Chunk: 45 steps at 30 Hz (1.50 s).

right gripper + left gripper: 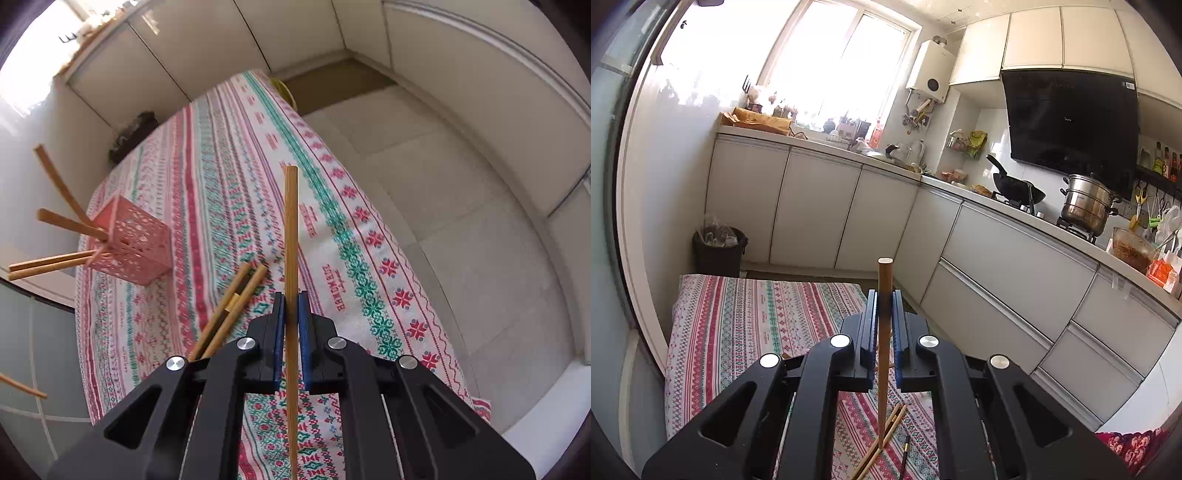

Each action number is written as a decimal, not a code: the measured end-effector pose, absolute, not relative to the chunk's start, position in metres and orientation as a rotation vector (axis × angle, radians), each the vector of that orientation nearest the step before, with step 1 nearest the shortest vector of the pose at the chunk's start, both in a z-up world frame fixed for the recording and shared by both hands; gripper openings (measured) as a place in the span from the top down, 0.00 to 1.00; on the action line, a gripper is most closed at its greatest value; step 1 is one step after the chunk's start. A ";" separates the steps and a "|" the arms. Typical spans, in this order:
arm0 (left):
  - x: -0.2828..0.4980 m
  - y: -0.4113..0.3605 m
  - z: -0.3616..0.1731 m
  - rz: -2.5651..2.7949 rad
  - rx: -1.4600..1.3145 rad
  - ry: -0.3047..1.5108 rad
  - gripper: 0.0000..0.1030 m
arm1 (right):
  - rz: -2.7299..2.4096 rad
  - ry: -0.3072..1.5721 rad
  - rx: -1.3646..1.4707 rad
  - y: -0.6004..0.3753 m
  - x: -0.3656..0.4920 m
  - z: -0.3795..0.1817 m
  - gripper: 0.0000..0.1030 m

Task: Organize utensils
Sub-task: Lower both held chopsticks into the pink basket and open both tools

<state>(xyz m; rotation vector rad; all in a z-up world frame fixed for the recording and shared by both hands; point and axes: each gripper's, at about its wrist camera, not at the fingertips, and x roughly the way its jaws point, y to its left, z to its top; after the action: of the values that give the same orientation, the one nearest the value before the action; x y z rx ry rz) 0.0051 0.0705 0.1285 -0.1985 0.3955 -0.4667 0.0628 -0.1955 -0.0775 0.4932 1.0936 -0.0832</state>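
1. While both grippers sit low in their frames, we see each one clamped on a single wooden chopstick.
2. Our left gripper [884, 295] has its blue-padded jaws closed on a dark brown chopstick [885, 280], which stands upright in the centre of the frame, its blunt end rising above the fingertips.
3. Below the left jaws, at the bottom centre of the frame, a few loose chopsticks [882, 443] lie slanted on the patterned tablecloth [746, 332], with a thin dark stick [905, 456] just to their right.
4. Our right gripper [291, 297] is closed on a lighter chopstick [290, 229], which runs straight up the middle of the frame, well past the fingertips.
5. Left of the right jaws, several more chopsticks [236, 295] lie in a loose bundle on the striped tablecloth [229, 155].
6. At the left of that frame, a pink perforated holder [129, 243] rests on the cloth, with four chopsticks [61, 221] fanning out of it toward the left edge.
7. One more chopstick tip [22, 386] pokes in at the lower left edge; we cannot tell what supports it.
8. In the left wrist view, white cabinets [812, 210] fill the middle, a wok [1017, 186] and a steel pot [1086, 205] sit on the counter at right, and a dark bin [718, 247] stands at the left.
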 end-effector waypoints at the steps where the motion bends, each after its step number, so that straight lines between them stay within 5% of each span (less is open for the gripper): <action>1: 0.007 0.068 0.127 -0.462 -0.196 0.401 0.94 | -0.062 1.054 0.494 -0.196 0.055 -0.066 0.93; 15: 0.050 0.039 0.135 -0.350 -0.156 0.352 0.94 | 0.189 0.378 0.478 -0.131 0.107 0.126 0.93; 21: 0.062 0.049 0.137 -0.291 -0.133 0.298 0.94 | 0.188 0.217 0.398 -0.087 0.150 0.117 0.93; 27: 0.071 0.069 0.134 -0.252 -0.147 0.306 0.94 | 0.111 0.241 0.352 -0.052 0.171 0.036 0.92; 30: 0.067 0.073 0.138 -0.250 -0.152 0.295 0.94 | 0.097 0.259 0.359 -0.046 0.167 0.010 0.84; 32: 0.063 0.076 0.142 -0.251 -0.157 0.280 0.94 | 0.094 0.268 0.378 -0.049 0.162 0.009 0.50; 40: 0.075 0.064 0.139 -0.256 -0.194 0.264 0.94 | 0.082 0.181 0.385 -0.082 0.117 0.059 0.48; 45: 0.108 0.043 0.126 -0.214 -0.180 0.257 0.94 | 0.056 0.133 0.421 -0.117 0.091 0.075 0.33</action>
<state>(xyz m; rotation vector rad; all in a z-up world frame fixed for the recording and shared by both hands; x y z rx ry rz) 0.1075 0.0426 0.1257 -0.1797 0.2572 -0.2140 0.0912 -0.1171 0.0746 0.4214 0.1326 0.0558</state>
